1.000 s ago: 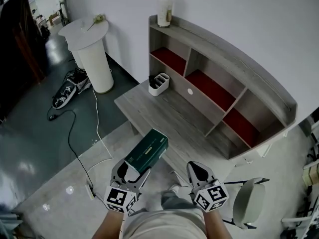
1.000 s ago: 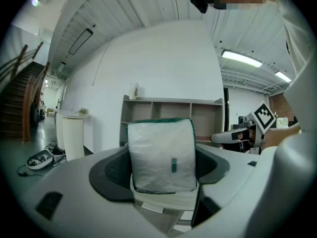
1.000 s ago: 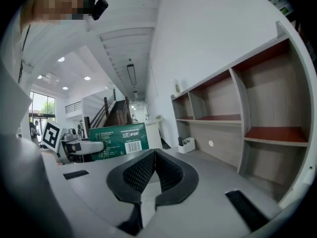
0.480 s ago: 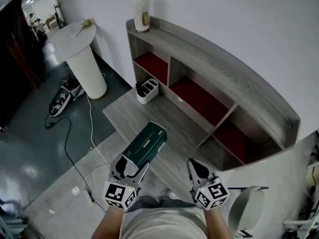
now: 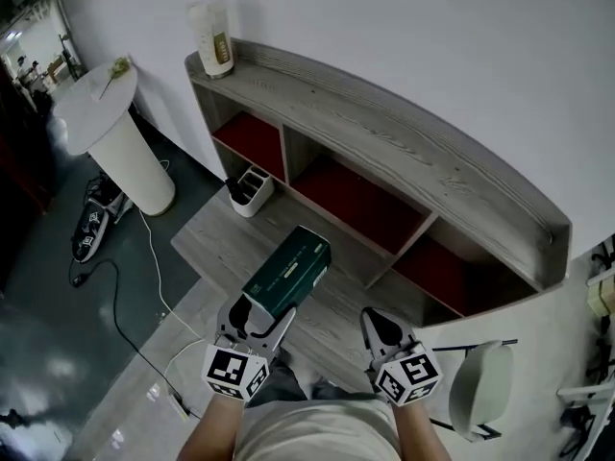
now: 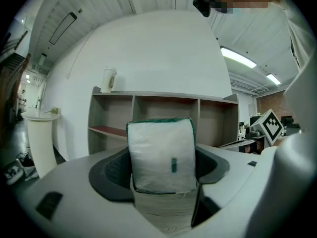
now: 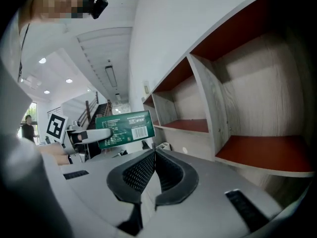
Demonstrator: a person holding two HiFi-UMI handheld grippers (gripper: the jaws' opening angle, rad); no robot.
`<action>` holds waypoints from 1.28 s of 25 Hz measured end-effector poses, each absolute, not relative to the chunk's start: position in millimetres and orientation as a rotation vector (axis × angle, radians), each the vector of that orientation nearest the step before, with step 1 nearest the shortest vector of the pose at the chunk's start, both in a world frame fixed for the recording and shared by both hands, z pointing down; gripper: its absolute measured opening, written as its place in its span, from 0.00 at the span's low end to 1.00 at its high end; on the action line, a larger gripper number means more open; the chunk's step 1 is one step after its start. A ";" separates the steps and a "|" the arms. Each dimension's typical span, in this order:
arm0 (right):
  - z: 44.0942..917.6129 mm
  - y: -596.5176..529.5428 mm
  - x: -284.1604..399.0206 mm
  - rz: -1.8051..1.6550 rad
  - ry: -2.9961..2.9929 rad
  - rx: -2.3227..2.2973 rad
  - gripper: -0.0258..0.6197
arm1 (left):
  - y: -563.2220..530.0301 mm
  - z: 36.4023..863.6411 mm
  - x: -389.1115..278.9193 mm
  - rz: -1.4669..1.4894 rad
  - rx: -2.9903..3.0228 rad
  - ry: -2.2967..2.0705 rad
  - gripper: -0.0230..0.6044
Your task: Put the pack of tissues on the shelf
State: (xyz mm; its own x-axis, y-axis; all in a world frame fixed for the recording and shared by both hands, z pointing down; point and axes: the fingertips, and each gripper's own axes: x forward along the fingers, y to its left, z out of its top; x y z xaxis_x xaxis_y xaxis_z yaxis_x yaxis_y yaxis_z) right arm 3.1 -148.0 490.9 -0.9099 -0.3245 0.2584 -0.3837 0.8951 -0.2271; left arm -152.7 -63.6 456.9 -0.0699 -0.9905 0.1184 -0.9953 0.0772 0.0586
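head view: left hand-held gripper [image 5: 256, 313] carries the pack of tissues [image 5: 288, 275] over the bench [image 5: 213, 243], short of the shelf [image 5: 404, 157]. left gripper view: jaws clamped on it. right gripper view: right hand-held gripper [image 7: 152, 155] pinched together, empty. judged transport step; next, reach into a compartment.

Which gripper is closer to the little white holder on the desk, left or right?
Left. The left gripper, shut on the pack of tissues, hangs almost straight out from the white holder; the right gripper, shut and empty, is farther off to the right.
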 end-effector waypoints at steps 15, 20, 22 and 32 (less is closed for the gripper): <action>487.7 -196.0 32.5 0.436 -2.726 1.073 0.08 | -205.3 450.0 -155.6 0.112 2.424 -1.858 0.60; 487.8 -200.8 59.9 0.443 -2.668 1.226 0.08 | -236.3 454.4 -139.1 0.160 2.492 -1.807 0.61; 487.9 -199.8 69.2 0.446 -2.644 1.275 0.08 | -245.2 457.6 -134.0 0.172 2.501 -1.785 0.61; 490.1 -191.8 95.6 0.456 -2.577 1.386 0.08 | -266.1 465.6 -109.2 0.213 2.561 -1.761 0.61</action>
